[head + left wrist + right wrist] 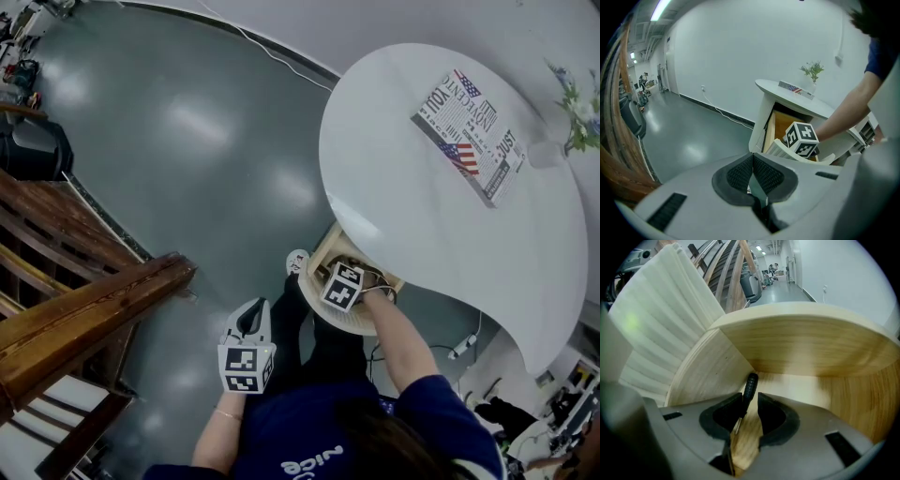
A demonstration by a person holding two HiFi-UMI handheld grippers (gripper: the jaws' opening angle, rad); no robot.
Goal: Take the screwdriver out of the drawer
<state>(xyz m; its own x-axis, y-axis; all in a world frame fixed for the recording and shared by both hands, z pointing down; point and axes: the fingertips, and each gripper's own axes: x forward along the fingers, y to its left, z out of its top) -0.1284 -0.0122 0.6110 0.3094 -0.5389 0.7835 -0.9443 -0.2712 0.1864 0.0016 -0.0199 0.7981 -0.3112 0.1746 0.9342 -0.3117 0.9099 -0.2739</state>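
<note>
The screwdriver, with a black ribbed handle and a thin metal shaft, lies on the wooden floor of the open drawer near its left corner. My right gripper reaches down into the drawer with its jaws on either side of the handle. The handle rests against the left pad, and a gap shows at the right pad. In the head view the right gripper sits inside the drawer under the white table. My left gripper hangs over the grey floor, shut and empty, with its pads meeting at the tip.
The round white table carries a magazine and a small vase of flowers. A wooden stair rail stands at the left. A cable and power strip lie on the floor beside the table base.
</note>
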